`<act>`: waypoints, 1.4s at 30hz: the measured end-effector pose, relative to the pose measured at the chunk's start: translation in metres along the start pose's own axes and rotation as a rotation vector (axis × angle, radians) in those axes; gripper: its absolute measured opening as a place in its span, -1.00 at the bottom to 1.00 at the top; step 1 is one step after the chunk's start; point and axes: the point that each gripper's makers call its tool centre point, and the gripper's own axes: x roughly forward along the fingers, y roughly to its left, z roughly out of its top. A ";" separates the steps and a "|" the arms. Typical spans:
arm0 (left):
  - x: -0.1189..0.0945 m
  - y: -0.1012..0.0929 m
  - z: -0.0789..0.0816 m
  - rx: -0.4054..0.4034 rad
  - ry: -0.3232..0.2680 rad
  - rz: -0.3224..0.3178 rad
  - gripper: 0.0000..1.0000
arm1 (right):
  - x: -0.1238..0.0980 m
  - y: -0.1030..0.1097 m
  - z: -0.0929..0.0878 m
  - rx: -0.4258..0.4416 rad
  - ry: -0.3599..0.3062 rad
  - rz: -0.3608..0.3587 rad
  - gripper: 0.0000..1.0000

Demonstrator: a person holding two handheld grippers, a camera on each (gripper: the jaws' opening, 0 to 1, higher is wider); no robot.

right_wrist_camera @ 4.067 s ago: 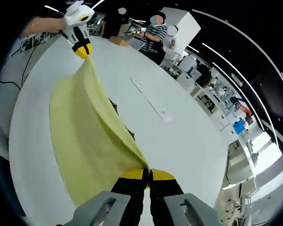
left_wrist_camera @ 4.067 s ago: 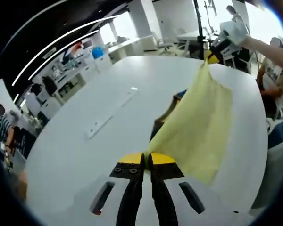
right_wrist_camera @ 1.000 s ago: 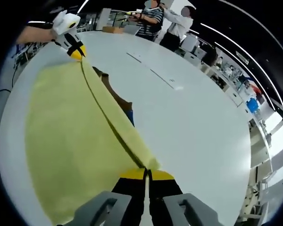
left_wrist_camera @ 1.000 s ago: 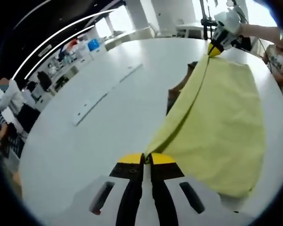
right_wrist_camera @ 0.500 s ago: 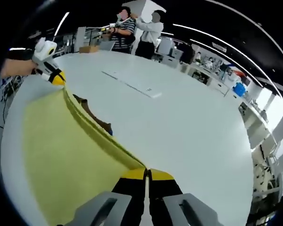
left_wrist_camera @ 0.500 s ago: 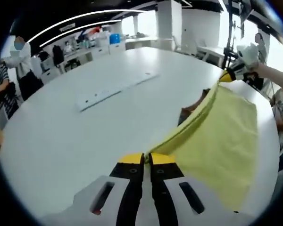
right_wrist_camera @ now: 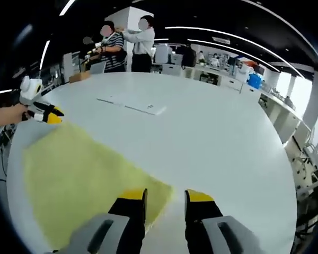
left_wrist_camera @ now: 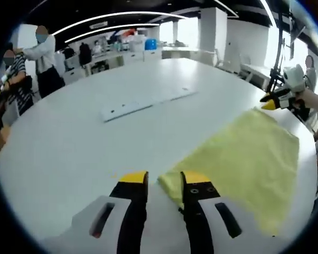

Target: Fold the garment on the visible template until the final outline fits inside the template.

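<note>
The yellow garment (left_wrist_camera: 238, 159) lies spread flat on the white tabletop (left_wrist_camera: 95, 153), folded into a rough rectangle. In the left gripper view it reaches from just ahead of the left tongs (left_wrist_camera: 165, 185) out toward the far right edge of the tabletop. The left tongs are spread apart and hold nothing; one corner of the cloth lies between their yellow tips, close to the right-hand one. The right tongs (left_wrist_camera: 268, 102) come into this view at the far corner of the garment, held by a hand, their yellow tips apart just beyond the cloth.

In the right gripper view the garment (right_wrist_camera: 79, 180) lies to the left, its near corner just ahead of the right tongs (right_wrist_camera: 166, 203), which are spread and hold nothing. The left tongs (right_wrist_camera: 52, 115) show at the far corner, parted too.

A long white strip (left_wrist_camera: 146, 103) lies on the tabletop well apart from the garment. Two people (right_wrist_camera: 127, 42) stand beyond the far edge.
</note>
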 end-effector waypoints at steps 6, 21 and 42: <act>-0.016 -0.007 0.001 -0.012 -0.022 -0.026 -0.08 | -0.011 0.013 -0.001 0.026 0.012 0.047 -0.08; -0.063 -0.039 -0.013 0.016 -0.054 -0.120 0.45 | -0.054 0.059 -0.008 0.006 0.027 0.185 0.46; -0.109 -0.083 -0.058 0.031 -0.058 -0.188 0.33 | -0.106 0.091 -0.060 0.013 0.051 0.239 0.45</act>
